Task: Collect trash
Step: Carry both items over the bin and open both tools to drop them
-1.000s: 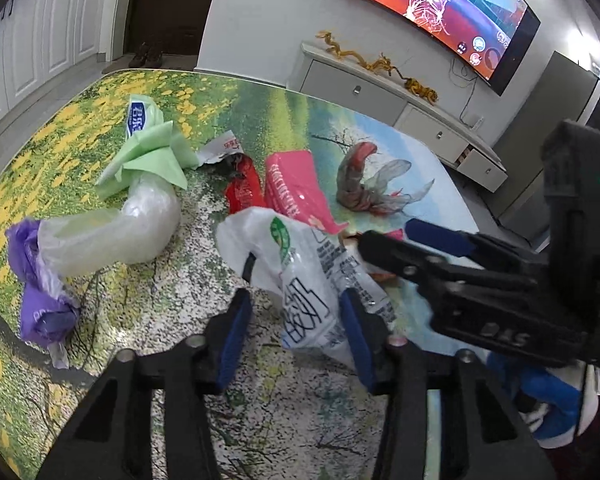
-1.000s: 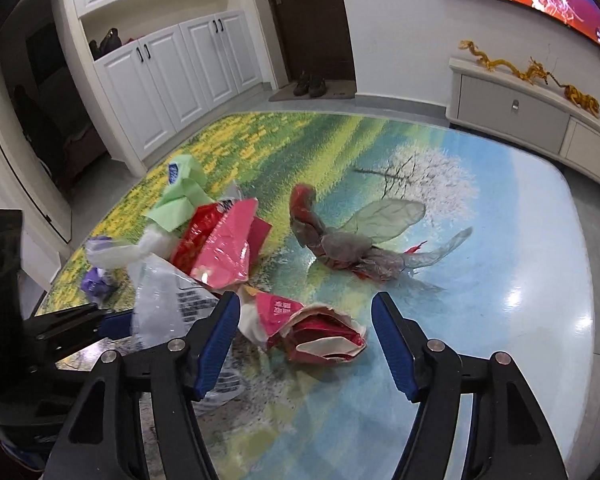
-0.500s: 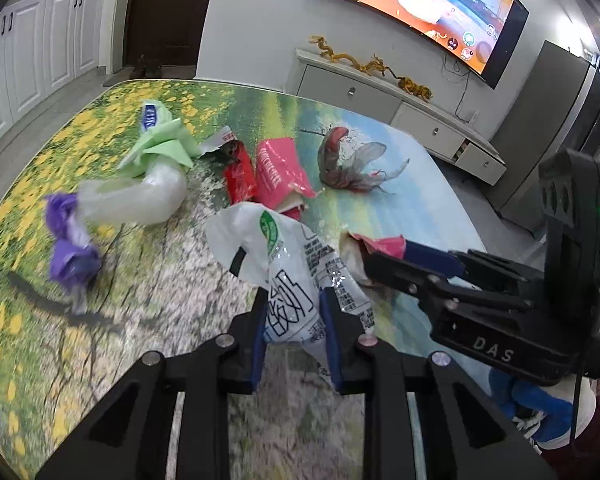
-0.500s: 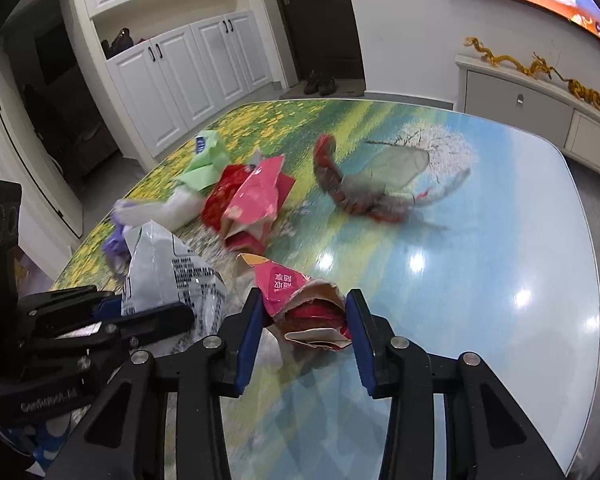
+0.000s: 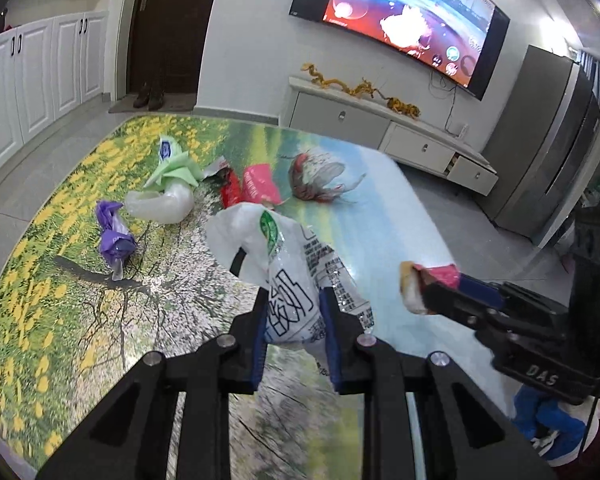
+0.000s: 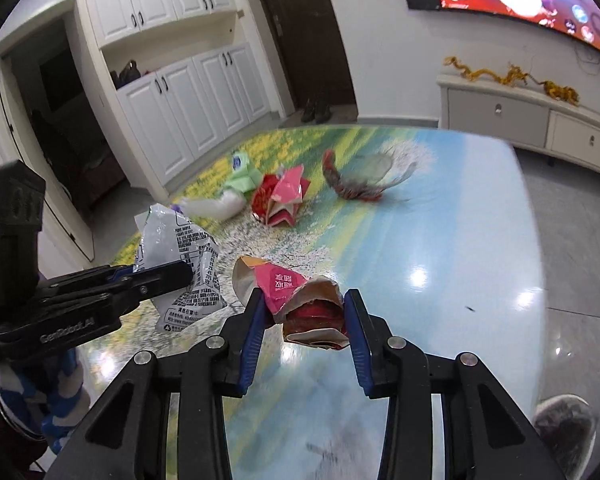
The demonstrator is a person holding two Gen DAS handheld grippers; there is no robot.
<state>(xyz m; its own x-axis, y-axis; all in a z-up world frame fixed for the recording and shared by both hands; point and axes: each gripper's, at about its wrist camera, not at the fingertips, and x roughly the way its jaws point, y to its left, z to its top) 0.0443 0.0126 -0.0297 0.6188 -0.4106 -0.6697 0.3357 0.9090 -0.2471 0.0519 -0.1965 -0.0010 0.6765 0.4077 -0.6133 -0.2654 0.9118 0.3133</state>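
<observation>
My left gripper [image 5: 296, 300] is shut on a white printed plastic bag [image 5: 288, 276], held clear above the landscape-print table [image 5: 80, 304]; the bag [image 6: 180, 256] also hangs to the left in the right wrist view. A crumpled pink and red wrapper [image 6: 304, 300] is pinched in my right gripper [image 6: 304, 300], lifted off the table; that wrapper [image 5: 428, 280] shows at the right gripper's tip in the left view. Still lying on the table are a purple bag [image 5: 114, 236], a clear bag with green paper [image 5: 168, 192], red and pink packets [image 5: 252, 190] and a reddish wispy wrapper [image 5: 320, 182].
A white TV cabinet [image 5: 380, 128] stands beyond the table's far edge under a wall screen [image 5: 404, 20]. White cupboards [image 6: 188, 92] line the left wall. A grey slipper [image 6: 564, 428] lies on the floor at the lower right. A blue and white sleeve [image 6: 52, 396] shows behind the left gripper.
Both grippers closed, the left on the white bag and the right on the pink wrapper, then lifted them and drew back from the other trash. The rest of the trash stayed in place.
</observation>
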